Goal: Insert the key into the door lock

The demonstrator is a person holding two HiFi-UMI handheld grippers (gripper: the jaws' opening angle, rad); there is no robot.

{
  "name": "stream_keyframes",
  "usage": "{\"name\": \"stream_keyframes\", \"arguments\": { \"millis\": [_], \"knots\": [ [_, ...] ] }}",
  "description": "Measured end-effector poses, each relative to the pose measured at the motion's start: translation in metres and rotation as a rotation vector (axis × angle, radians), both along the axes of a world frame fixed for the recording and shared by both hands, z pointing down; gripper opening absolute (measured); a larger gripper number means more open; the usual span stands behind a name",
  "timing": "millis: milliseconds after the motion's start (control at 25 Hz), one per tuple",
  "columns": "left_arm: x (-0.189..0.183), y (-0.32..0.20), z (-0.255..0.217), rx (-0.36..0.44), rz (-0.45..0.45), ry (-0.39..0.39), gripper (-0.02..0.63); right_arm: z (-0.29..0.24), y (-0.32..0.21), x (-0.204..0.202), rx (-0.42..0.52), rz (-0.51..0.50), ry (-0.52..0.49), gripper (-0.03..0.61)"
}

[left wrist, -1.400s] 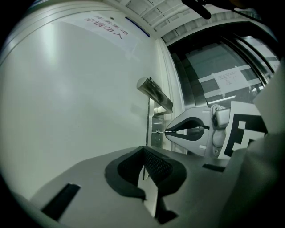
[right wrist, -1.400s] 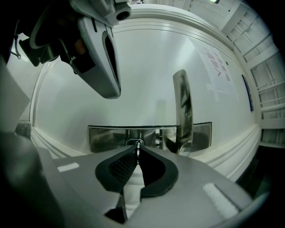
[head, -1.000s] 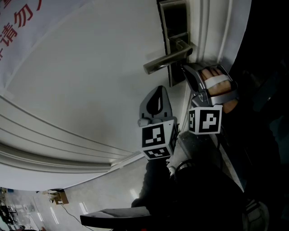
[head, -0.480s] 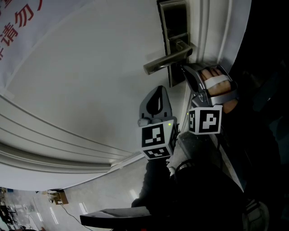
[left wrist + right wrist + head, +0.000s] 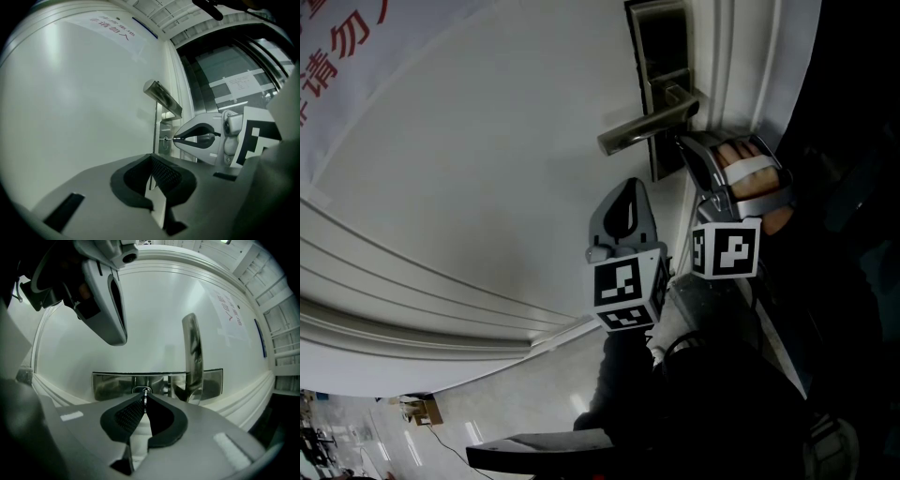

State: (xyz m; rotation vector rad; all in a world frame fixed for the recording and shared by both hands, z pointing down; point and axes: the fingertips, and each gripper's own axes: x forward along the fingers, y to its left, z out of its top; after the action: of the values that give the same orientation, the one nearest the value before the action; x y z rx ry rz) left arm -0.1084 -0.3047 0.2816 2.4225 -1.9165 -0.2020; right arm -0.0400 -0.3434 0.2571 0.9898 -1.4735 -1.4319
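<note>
Right gripper view shows the right gripper (image 5: pixel 145 400) clamped on the key (image 5: pixel 145 393) — its tip sits at the keyhole (image 5: pixel 143 389) in the steel lock plate (image 5: pixel 112 385), with the lever handle (image 5: pixel 193 352) at 2 o'clock of it. The left gripper (image 5: pixel 152 161) — jaws pressed together, nothing between them — hangs near the white door (image 5: pixel 84 103), at 7 o'clock of the lock plate in head view.

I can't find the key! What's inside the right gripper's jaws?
A thin key, pinched at the tips, reaching the keyhole. Jaws cover most of it; its depth is hidden.
</note>
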Motion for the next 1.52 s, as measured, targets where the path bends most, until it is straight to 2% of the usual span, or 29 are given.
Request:
{"name": "stream_keyframes", "arguments": {
  "millis": [1520],
  "knots": [
    [-0.0008, -0.0033, 0.0006, -0.001, 0.004, 0.002, 0.002, -0.0003, -0.0027, -0.001, 0.009, -0.003, 0.004, 0.012]
  ]
}}
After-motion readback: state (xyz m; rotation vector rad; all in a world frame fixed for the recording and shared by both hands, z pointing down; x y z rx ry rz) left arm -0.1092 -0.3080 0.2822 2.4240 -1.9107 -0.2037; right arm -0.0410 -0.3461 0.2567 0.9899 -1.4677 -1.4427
